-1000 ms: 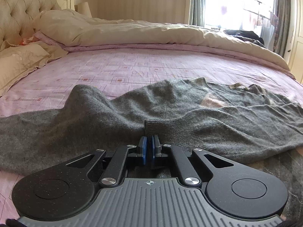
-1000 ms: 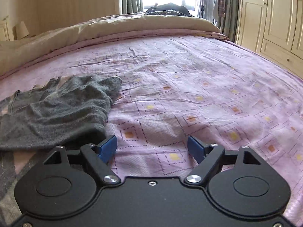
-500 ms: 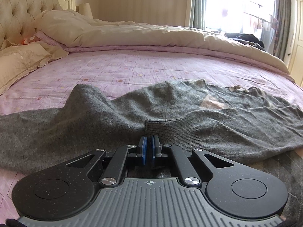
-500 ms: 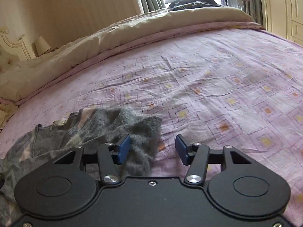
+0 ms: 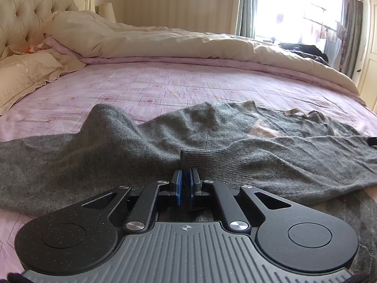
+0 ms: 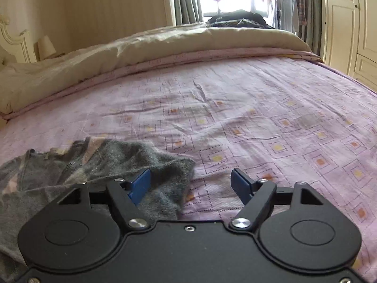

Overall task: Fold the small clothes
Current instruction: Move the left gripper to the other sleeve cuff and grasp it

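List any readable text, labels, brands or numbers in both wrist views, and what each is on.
None readable.
Small tan neck tag on the grey knit sweater: too small and blurred to tell whether it carries print.
Left gripper body: only a crosshair mark, no letters.
Right gripper: no markings visible.

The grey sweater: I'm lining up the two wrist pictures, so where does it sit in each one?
Left wrist view: the grey sweater spreads across the whole middle band, its ribbed cuff just beyond the nearly shut jaws of the left gripper.
Right wrist view: it lies in the lower left, one corner between the open jaws of the right gripper.
Shared landmark: the rolled beige duvet along the far side of the bed.
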`<state>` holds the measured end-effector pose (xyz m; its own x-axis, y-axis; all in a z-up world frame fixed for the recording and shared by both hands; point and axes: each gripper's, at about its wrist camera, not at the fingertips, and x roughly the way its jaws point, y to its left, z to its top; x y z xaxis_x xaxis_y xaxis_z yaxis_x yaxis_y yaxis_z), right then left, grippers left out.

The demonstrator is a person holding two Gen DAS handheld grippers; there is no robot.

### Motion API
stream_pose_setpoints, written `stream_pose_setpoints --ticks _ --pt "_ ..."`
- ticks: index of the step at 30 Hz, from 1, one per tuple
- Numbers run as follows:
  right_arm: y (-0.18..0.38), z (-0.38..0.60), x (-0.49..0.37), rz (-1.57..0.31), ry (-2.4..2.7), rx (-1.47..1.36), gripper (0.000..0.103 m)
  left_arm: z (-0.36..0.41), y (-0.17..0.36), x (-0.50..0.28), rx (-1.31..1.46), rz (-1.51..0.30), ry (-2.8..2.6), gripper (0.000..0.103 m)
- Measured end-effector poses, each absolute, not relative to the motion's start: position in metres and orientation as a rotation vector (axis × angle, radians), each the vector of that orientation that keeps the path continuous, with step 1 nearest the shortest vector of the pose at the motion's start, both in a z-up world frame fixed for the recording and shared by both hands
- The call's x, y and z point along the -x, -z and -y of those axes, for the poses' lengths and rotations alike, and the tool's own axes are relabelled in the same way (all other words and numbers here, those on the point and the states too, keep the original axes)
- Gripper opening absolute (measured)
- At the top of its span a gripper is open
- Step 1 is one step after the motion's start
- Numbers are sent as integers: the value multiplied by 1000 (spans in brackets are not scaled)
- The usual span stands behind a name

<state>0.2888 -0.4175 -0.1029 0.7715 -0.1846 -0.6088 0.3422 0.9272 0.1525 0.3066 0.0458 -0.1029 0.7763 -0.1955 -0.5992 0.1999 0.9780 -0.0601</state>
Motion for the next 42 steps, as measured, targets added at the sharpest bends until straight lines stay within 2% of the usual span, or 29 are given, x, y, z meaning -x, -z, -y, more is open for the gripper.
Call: stream_pose_setpoints --ticks 1,3,4,5,12,18,32,42 --pt "96 415 -280 -611 285 -264 78 -46 102 -307 -3 -655 213 11" --pt "81 406 -263 -589 270 -259 86 -47 98 -305 3 -684 222 39" --pt "76 402 -254 -583 258 -262 91 -48 97 -304 11 -712 227 71" --pt "70 395 -245 -583 235 -266 91 -49 97 -302 25 -747 246 85" --pt "54 340 -190 -604 99 -296 94 -56 90 -255 -18 -813 238 85" --pt "61 285 -162 -644 3 -268 96 -109 78 -238 151 -869 187 85" --pt "84 206 -153 -691 -104 -199 96 -300 62 -277 328 -791 -170 84" --pt "97 196 -166 -744 -121 -233 96 -355 82 -315 415 -777 -253 83"
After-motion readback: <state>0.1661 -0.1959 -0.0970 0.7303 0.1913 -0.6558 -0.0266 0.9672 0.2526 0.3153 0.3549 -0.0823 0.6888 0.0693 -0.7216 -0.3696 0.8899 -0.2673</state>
